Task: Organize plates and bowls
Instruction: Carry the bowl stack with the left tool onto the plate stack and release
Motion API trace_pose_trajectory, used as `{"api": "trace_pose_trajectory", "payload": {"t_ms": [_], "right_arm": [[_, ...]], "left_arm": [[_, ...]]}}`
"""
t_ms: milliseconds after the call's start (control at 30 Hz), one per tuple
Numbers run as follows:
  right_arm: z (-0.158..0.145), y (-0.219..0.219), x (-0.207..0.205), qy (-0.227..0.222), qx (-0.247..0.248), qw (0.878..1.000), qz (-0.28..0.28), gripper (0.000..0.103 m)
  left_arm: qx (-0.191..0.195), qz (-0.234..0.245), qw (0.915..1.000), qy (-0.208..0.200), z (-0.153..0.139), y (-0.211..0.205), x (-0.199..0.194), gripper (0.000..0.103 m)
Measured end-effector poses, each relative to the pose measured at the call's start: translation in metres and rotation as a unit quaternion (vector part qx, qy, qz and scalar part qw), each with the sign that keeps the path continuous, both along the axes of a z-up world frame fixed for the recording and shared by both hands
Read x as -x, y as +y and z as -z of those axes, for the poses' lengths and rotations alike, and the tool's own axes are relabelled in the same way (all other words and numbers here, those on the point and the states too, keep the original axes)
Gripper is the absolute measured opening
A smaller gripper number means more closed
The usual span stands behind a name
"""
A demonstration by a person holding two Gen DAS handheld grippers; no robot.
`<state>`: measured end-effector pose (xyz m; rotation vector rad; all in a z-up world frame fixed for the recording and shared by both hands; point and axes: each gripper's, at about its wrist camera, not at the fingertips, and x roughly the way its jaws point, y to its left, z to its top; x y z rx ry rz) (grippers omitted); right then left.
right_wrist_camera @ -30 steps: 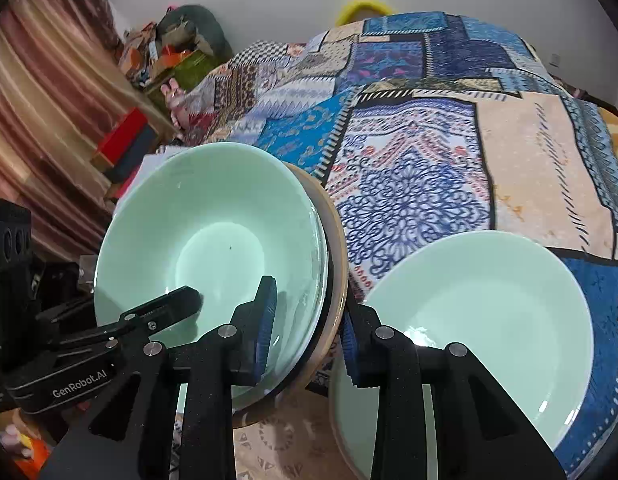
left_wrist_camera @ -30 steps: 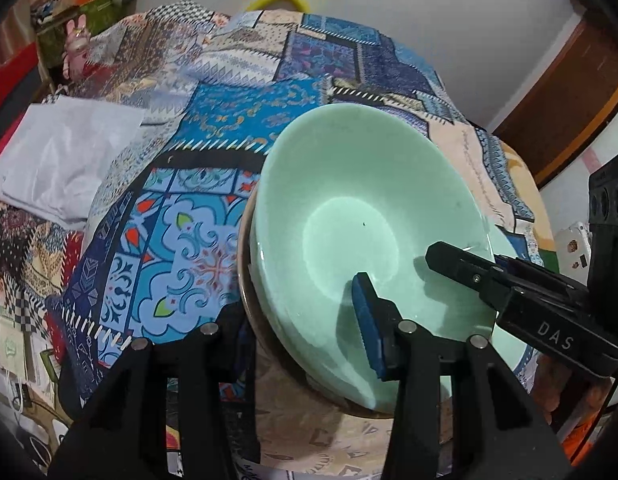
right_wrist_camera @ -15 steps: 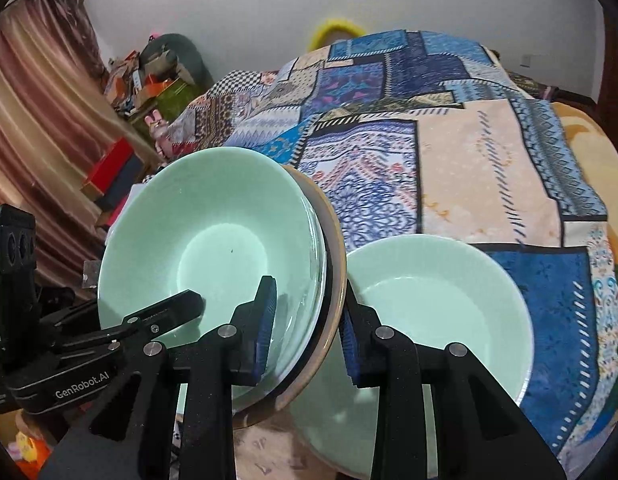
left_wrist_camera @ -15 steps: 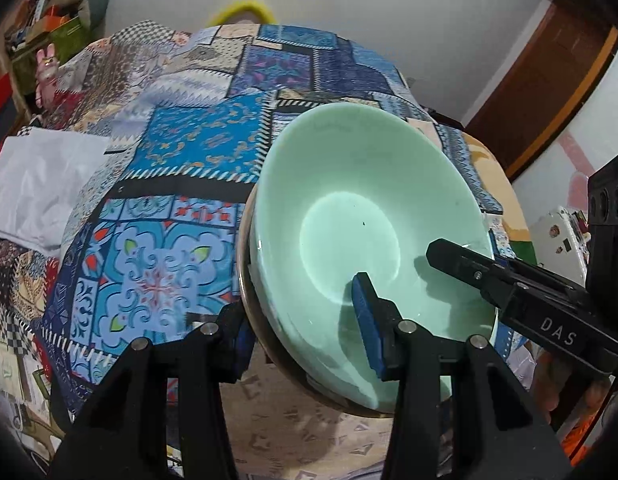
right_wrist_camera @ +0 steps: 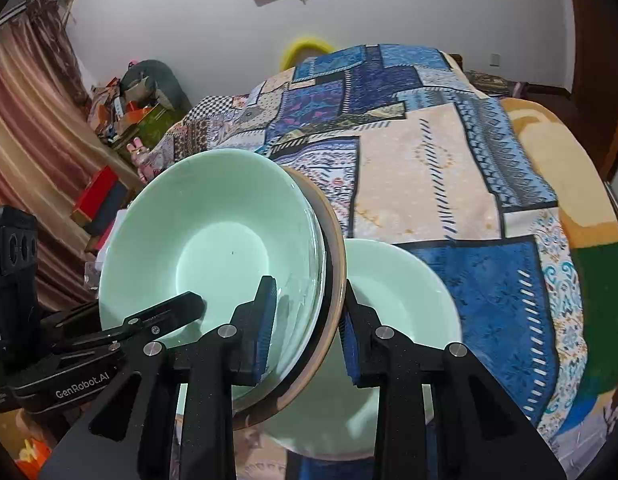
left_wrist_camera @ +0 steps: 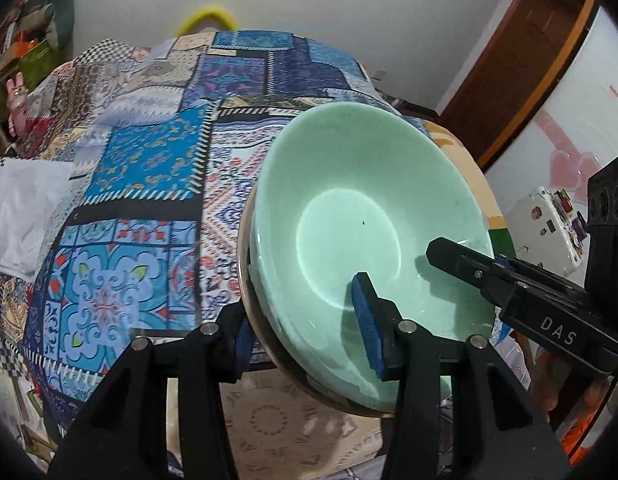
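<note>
A stack of pale green bowls [left_wrist_camera: 369,216] with a brown-rimmed dish at the back [right_wrist_camera: 336,240] is held up off the bed, tilted on edge. My left gripper [left_wrist_camera: 305,326] is shut on the stack's near rim. My right gripper [right_wrist_camera: 307,330] is shut on the same stack's rim from the other side; it shows as a black arm [left_wrist_camera: 509,280] in the left wrist view. The stack also shows in the right wrist view [right_wrist_camera: 213,248]. Another pale green plate [right_wrist_camera: 401,320] lies on the bedspread below and right of the stack.
A patchwork bedspread [right_wrist_camera: 429,152] covers the bed. White cloth [left_wrist_camera: 21,208] lies at its left edge. Clutter and a curtain [right_wrist_camera: 25,140] stand at the left, a wooden door [left_wrist_camera: 521,60] at the right. A white case [left_wrist_camera: 549,232] sits beyond the bed.
Both grippers have lifted the bowl stack higher and tilted up; the bed and the lone green plate now sit lower and farther away in both views.
</note>
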<state>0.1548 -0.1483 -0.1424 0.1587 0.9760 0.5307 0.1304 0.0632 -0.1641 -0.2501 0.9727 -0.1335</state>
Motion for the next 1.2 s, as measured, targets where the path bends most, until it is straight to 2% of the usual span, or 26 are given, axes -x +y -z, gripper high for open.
{"api": "trace_pose_trajectory", "payload": {"t_ms": [500,967,1200], "right_arm": [[0.02,-0.035,0.0,0.029,-0.003,0.999,0.022,0.027],[0.045,-0.04,0.001,0.067,0.001,0.997,0.024,0.027],[0.047,-0.041,0.003,0.06,-0.001,0.998,0.019,0.028]], "left_arm": [[-0.006,0.033,0.9992,0.023,0.014,-0.044,-0.013,0.045],[-0.008,0.043,0.9972,0.061,0.043,-0.052,-0.022,0.045],[-0.01,0.045,0.9968,0.065,0.052,-0.052,-0.02,0.045]]}}
